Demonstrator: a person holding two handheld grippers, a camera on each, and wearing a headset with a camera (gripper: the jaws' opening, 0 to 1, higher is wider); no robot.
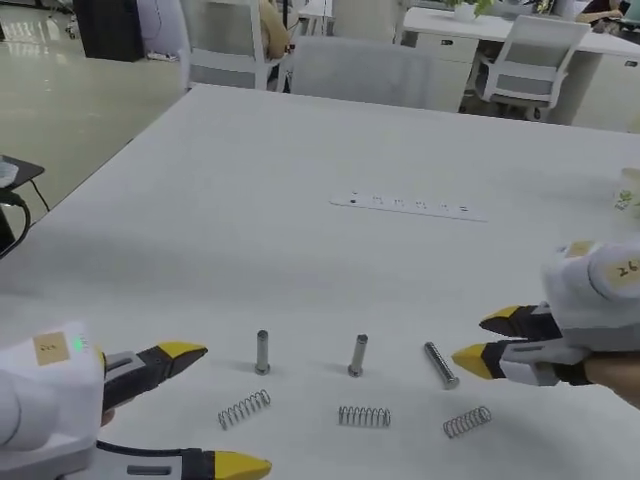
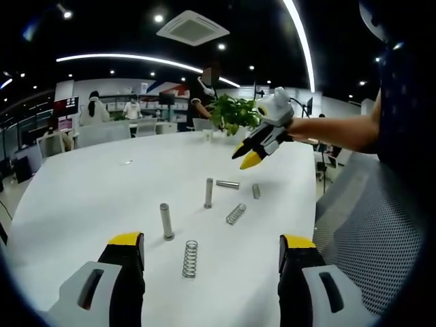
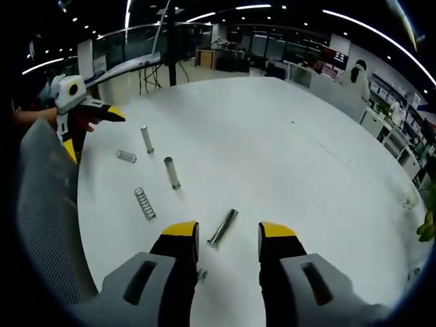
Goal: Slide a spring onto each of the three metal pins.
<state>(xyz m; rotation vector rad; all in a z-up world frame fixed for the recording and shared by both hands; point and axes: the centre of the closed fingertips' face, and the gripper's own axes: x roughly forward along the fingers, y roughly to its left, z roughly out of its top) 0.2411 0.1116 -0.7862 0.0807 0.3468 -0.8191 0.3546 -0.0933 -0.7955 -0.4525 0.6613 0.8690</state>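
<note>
White worktop w/ 3 metal pins in a row parallel to its near edge. 3 springs sit in a 2nd row btwn the pins and that edge, one near each pin, none touching a pin.

Pins:
- Left pin stands upright, wider end down.
- Mid pin also stands, leaning a bit.
- Right pin lies on its side, flat on the worktop. Clearest in the right gripper view, where it is seen in the gap btwn the fingers.

Springs: left spring, mid spring and right spring all lie flat on the worktop. No spring is on any pin yet.

Left gripper: fingers released, spread wide, nothing btwn them. It sits at the near edge toward the left side of the worktop, pointing at the left pin and left spring, touching neither.

Right gripper: fingers also apart and empty. It is on the right side, tips aimed at the right pin and near it, no contact seen.

Flush socket strip sits mid-worktop, well apart from the pins. Office chair stands beyond the far edge.
</note>
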